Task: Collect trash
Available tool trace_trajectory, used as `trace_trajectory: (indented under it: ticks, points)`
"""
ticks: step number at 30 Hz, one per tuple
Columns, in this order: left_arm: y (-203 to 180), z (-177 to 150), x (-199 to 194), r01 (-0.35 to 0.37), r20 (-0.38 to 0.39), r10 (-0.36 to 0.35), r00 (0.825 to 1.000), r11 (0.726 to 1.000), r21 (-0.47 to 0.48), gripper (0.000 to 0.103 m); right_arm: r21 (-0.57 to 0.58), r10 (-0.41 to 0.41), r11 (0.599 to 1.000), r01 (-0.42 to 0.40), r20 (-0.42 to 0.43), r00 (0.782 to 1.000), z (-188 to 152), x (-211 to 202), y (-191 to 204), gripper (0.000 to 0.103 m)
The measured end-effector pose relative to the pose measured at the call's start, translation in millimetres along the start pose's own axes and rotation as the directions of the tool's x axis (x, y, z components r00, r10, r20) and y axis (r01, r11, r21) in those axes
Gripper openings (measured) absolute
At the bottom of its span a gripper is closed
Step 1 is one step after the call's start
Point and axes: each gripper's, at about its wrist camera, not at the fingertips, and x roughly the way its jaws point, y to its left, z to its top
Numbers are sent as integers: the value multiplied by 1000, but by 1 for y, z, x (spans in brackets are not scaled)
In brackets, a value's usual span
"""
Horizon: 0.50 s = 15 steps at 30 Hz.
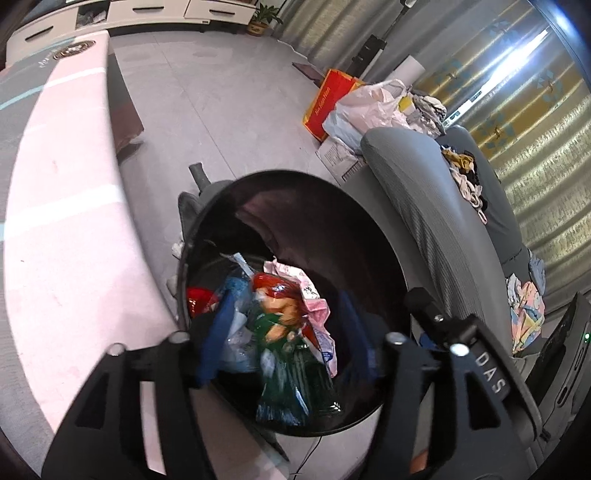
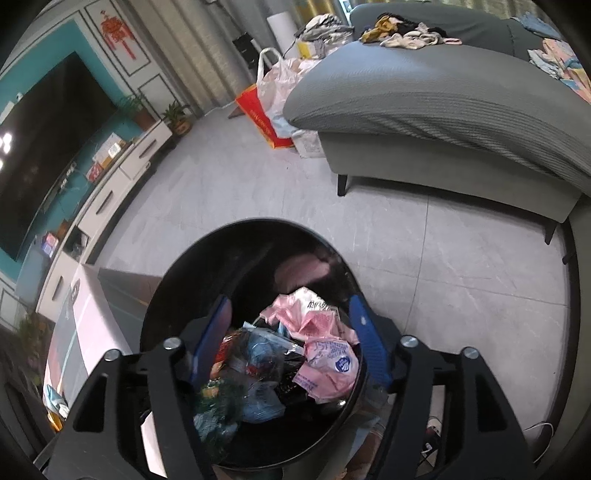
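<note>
A round black bin [image 1: 314, 206] stands on the floor, part filled with trash. On top lie a red and green wrapper [image 1: 280, 306] and a crumpled pink plastic bag [image 1: 314, 295]; lower down a green wrapper [image 1: 291, 380] shows blurred. My left gripper [image 1: 286, 328] hangs over the bin mouth, open, its blue pads [image 1: 218, 325] pressing on nothing. In the right wrist view my right gripper [image 2: 293, 336] is also open above the bin [image 2: 221, 258], over the pink bag [image 2: 328, 365] and a blue packet [image 2: 258, 350]. Nothing is held in either.
A pink-topped table [image 1: 66, 221] runs beside the bin on the left. A grey sofa [image 2: 424, 96] strewn with clothes [image 2: 406, 33] stands to the right, with a red bag [image 2: 258, 114] and plastic bags at its end. A white cabinet [image 2: 110, 192] and television [image 2: 48, 140] line the far wall.
</note>
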Motion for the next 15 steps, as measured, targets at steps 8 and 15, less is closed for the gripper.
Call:
trace_trajectory:
  ticks: [8,15]
  points:
    - [21,0,-62,-31,150,36,988,999,-36,96,6,44,999,-44,65,997,1,-20,6,95]
    - [79,-20,-147,-113,278,140,950,987,-111,99,-87,137,988,-131,74,988,-9,-37,42,100]
